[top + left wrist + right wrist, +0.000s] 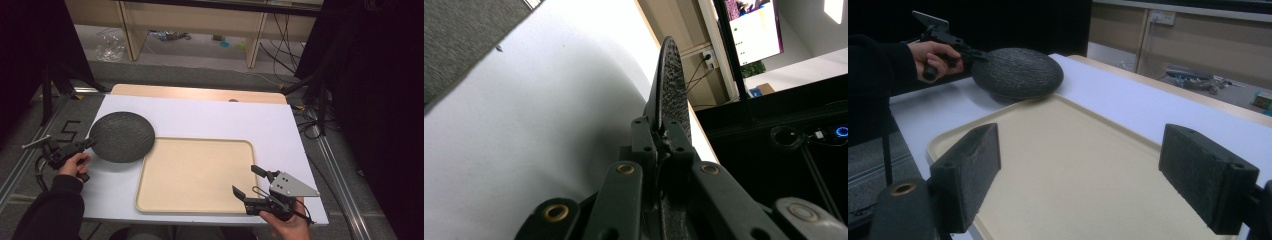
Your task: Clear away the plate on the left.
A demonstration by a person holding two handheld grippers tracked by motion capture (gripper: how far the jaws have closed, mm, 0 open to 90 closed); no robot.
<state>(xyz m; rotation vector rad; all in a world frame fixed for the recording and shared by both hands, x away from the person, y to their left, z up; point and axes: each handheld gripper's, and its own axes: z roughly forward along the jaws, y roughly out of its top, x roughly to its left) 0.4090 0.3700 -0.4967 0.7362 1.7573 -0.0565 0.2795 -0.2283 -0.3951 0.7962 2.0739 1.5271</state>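
- Plate [121,136] sat far-left on worktop [210,117], overlapping tray [195,175] corner.
- Left claw [89,143] clamped its near-left rim.
- Right claw [246,181] gaped wide, empty.
- Likely stiff, heavy, breakable; rim grip suited.

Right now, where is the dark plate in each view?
High view: the plate lies left of centre, its left rim clamped by the left gripper.
Left gripper view: edge-on, rising from between the jaws.
Right gripper view: upper left, beyond the open jaws.
Shared landmark: the tray, beside the plate.
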